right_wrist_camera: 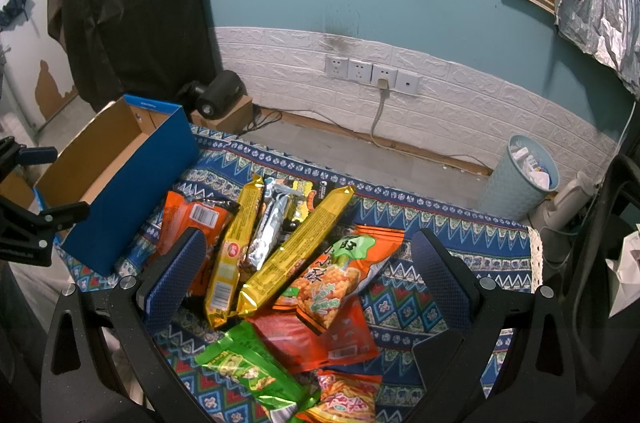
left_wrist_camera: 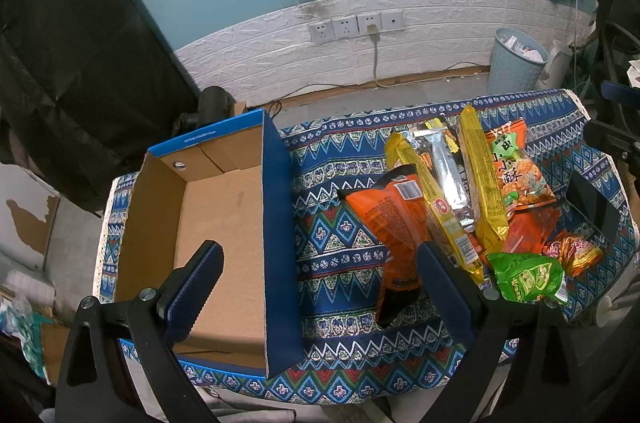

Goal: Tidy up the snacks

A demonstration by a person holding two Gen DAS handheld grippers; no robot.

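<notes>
An open, empty cardboard box point(left_wrist_camera: 216, 223) with blue outer walls sits on the left of the patterned tablecloth point(left_wrist_camera: 340, 255); it also shows in the right wrist view point(right_wrist_camera: 132, 199). A pile of snack packets lies to its right: an orange bag point(left_wrist_camera: 396, 223), two long yellow packs point(left_wrist_camera: 480, 183), a silver bar point(left_wrist_camera: 448, 175), an orange rice-cracker bag point(right_wrist_camera: 340, 279) and a green bag point(right_wrist_camera: 248, 371). My left gripper point(left_wrist_camera: 320, 287) is open and empty, above the box's right wall. My right gripper point(right_wrist_camera: 308, 271) is open and empty, above the pile.
A white brick wall panel with sockets point(right_wrist_camera: 372, 73) runs behind the table. A light blue waste bin point(right_wrist_camera: 520, 179) stands on the floor at the right. A black device point(right_wrist_camera: 220, 95) on a small carton sits behind the box. A dark curtain point(left_wrist_camera: 72, 43) hangs at left.
</notes>
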